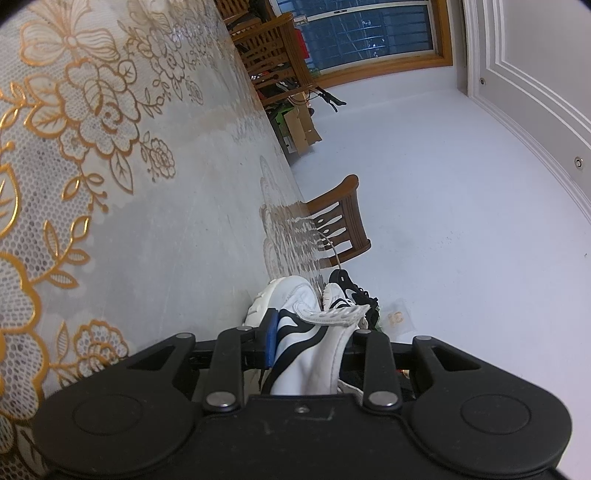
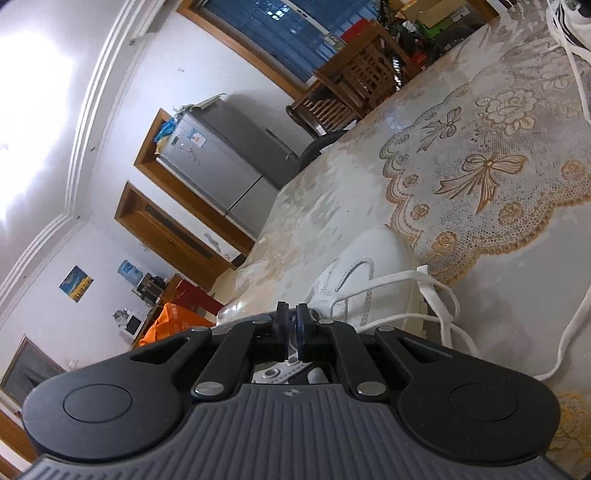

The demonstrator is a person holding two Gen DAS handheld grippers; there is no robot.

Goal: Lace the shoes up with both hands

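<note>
the left hand-held gripper is clamped on the side of a white shoe with black stripes, its blue pad against the upper; the shoe's toe reaches toward the edge of the counter with its lace-pattern cloth. the right hand-held gripper has its jaws nearly together – whether a lace is pinched between them i cannot tell. just ahead of it sits another white shoe, with white laces trailing loose over the counter.

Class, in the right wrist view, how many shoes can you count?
2: one white shoe just beyond the hand-held gripper, one striped shoe cropped at the top right corner. Others may be hidden.
</note>
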